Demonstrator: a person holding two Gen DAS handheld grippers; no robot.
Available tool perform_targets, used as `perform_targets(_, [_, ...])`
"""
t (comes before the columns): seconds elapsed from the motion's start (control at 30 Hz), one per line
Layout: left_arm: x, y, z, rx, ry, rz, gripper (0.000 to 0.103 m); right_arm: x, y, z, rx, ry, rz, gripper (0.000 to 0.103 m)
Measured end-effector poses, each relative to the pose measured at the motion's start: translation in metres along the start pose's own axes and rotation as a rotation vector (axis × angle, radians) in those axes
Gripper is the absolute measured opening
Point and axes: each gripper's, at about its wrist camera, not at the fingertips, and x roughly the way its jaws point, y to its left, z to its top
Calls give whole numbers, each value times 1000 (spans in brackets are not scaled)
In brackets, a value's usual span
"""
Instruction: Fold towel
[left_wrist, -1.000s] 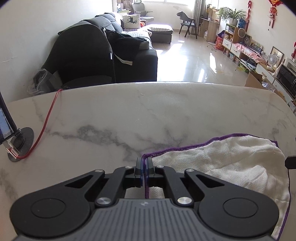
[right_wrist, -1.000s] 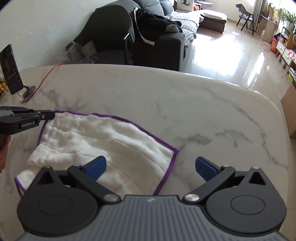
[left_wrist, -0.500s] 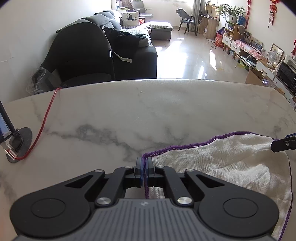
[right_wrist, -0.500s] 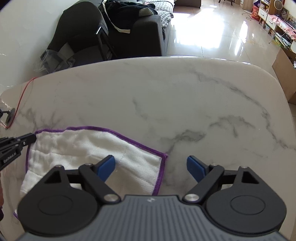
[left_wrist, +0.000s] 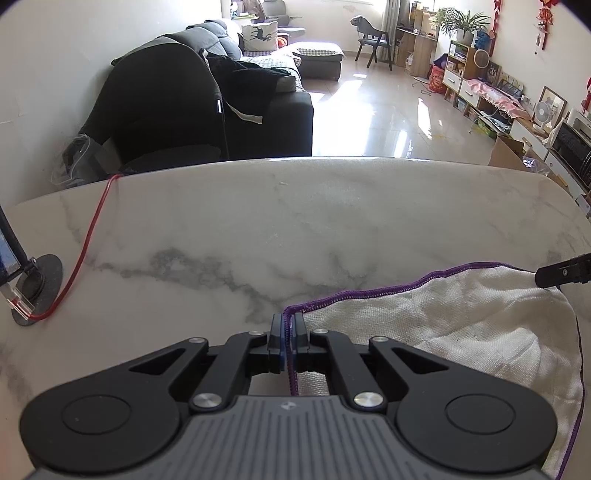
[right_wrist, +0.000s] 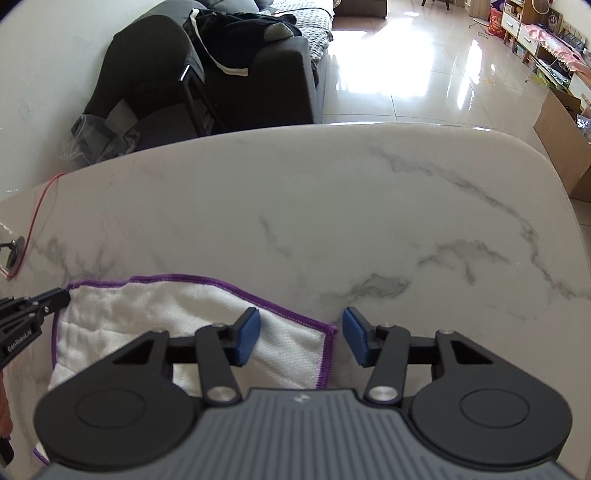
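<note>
Towel (left_wrist: 461, 325): white cloth with a purple stitched hem, lying on the marble table (left_wrist: 295, 229) on the near side, rumpled rather than flat. In the left wrist view it spreads from the centre toward the right edge, with a raised fold near its right end. In the right wrist view it occupies the lower left, with its far right corner lying flat on the marble.

Left gripper (left_wrist: 287, 328): jaws together, clamped on the towel's far left corner; the purple hem runs down between the two black fingers. In the right wrist view the tip of this gripper appears at the left edge, on that same corner.

Right gripper (right_wrist: 301, 339): jaws have just been closing and now stand partly apart, with a clear gap between the blue pads (right_wrist: 248, 338). The far right corner of the towel lies within that gap, nearer the left pad. The pads do not press on the cloth. In the left wrist view one black finger of this gripper enters from the right edge, over the towel's far hem.

Other items: red cable (left_wrist: 86, 251) running across the left part of the table to a round black stand base (left_wrist: 38, 284); dark sofa (left_wrist: 236, 99) beyond the far table edge; glossy tiled floor (left_wrist: 388, 122) behind it
</note>
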Motion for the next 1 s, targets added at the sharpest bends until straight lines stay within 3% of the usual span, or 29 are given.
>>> perform_targets(0.13, [0, -1, 0, 13, -5, 8, 3, 0, 10, -7, -94, -14, -55, 42])
perform_targets(0.2, [1, -2, 0, 19, -9, 14, 3, 0, 10, -9, -110, -17, -47, 32])
perform_targets(0.27, [1, -3, 0, 17, -17, 21, 3, -1, 11, -10, -124, -17, -35, 13])
perform_targets(0.33, [2, -5, -1, 19, -24, 29, 1, -2, 13, -12, -151, -23, -28, 8])
perform_targets(1.0, [2, -6, 23, -37, -117, 12, 0, -24, 16, 4, -209, -205, -53, 5])
